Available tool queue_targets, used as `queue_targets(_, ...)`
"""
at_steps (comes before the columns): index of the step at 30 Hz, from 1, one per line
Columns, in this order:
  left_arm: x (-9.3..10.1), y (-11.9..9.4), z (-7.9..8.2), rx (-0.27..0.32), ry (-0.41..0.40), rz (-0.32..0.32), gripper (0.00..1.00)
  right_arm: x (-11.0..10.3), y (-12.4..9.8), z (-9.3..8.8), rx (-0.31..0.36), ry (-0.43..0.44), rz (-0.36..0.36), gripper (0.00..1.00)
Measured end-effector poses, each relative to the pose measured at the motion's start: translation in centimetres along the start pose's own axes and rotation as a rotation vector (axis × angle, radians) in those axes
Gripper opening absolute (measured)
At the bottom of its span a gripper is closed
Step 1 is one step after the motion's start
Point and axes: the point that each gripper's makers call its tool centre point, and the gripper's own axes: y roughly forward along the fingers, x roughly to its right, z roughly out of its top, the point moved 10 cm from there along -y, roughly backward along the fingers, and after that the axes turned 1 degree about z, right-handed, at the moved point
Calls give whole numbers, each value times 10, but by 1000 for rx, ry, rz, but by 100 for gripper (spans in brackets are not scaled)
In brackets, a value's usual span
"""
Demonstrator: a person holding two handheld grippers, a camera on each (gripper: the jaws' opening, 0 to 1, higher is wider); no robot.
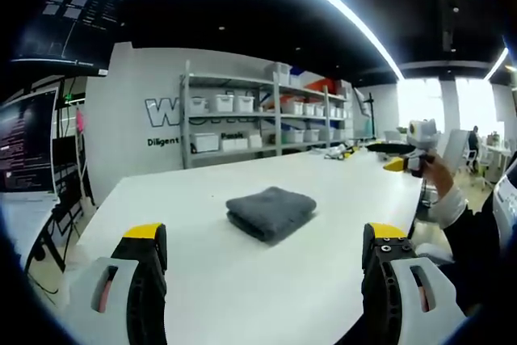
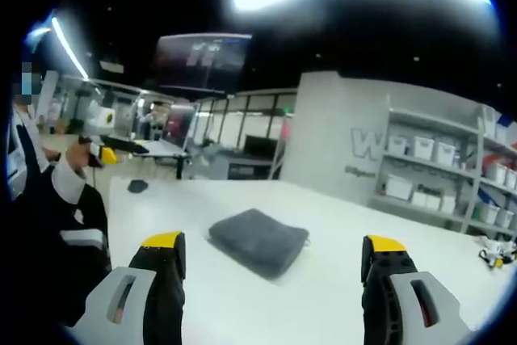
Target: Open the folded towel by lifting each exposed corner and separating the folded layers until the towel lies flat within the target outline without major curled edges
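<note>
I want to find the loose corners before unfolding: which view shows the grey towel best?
The right gripper view: the towel looks larger there, its top face and near folded edge plain. In the left gripper view the towel sits smaller, though its stacked layers show along the front edge.

Left gripper (image 1: pixel 265 252) points toward twelve o'clock, jaws spread wide apart; right gripper (image 2: pixel 275 260) likewise, jaws wide, gripping nothing.

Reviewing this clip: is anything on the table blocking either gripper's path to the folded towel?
Nothing visible does. In both views bare white table lies between the open jaws and the folded grey towel. A small dark object sits well off to the side.
</note>
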Motion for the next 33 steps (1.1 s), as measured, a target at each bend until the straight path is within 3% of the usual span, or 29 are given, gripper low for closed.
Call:
queue_targets(9,-4,-5,1,3,-3,11,100,0,8,-5,-26,-4,12,90)
queue_targets(21,-1,-1,-1,-6,-3,11,100,8,24,-5,-8,39,43,88)
queue_targets(33,-1,-1,-1,-18,2,8,100,10,40,-4,-15,20,57,87)
